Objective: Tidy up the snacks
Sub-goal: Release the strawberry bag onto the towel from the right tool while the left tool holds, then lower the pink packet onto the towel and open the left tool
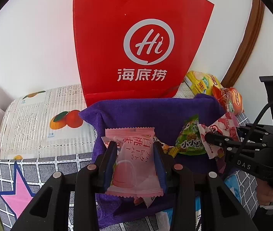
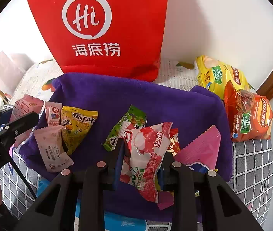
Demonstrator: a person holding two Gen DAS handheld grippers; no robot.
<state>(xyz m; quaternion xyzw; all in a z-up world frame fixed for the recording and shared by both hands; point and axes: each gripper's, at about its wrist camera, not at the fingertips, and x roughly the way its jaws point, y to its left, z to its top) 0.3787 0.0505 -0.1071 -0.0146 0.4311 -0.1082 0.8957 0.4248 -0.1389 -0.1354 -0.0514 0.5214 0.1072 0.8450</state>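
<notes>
Left claw (image 1: 134, 161): pinching peach packet (image 1: 134, 157) above the purple cloth (image 1: 155, 111). Right claw (image 2: 142, 159): pinching lychee packet (image 2: 146, 154) over the same cloth, before the red bag (image 2: 101, 28). Hazards: slick film slipping from the pads; packets crushed; loose snacks (image 2: 75, 127) knocked off the cloth.

The left gripper (image 1: 134, 159) points steeply down, jaws clamped on a pink packet. The right gripper (image 2: 142, 159), at its three o'clock, pinches a lychee packet.
</notes>
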